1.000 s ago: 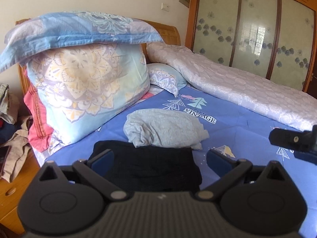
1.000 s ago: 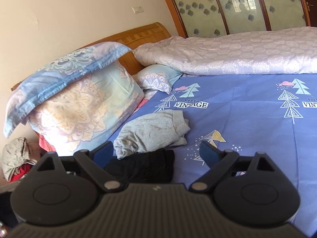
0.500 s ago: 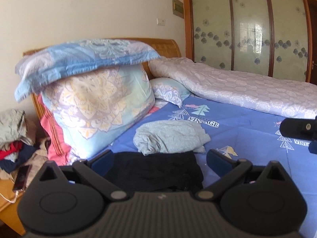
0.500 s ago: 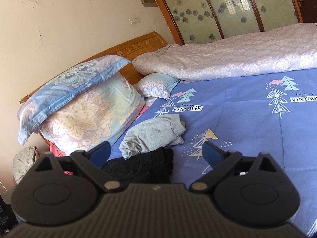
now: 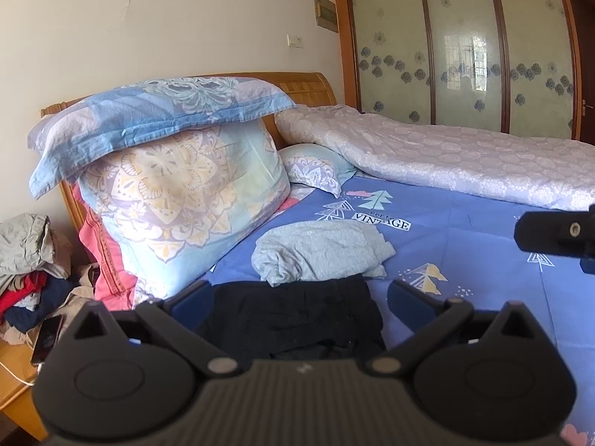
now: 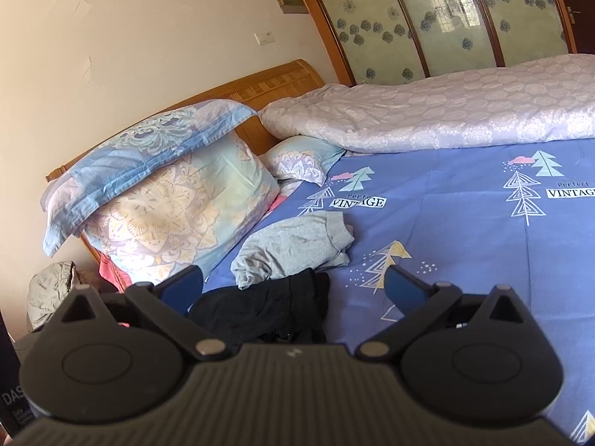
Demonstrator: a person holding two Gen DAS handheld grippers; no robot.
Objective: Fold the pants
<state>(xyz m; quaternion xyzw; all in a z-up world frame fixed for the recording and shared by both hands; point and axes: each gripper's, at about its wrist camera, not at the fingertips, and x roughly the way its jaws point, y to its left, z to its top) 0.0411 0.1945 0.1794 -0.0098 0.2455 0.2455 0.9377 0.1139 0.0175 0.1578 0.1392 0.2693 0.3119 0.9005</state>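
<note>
On blue sheet (image 5: 465,260): folded black pants (image 5: 293,319); both hand-held grippers (image 5: 301,297) (image 6: 293,286) released, above near edge.

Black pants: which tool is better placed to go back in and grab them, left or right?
Left, probably. The left tool faces the black pants squarely, framed between its open fingers. The right tool, also open, sees them off to its left, with blue sheet ahead.

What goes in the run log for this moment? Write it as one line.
stage: pants folded | black folded pants: flat on blue printed bedsheet | grey folded garment: behind them | left tool: open, empty | right tool: open, empty
</note>
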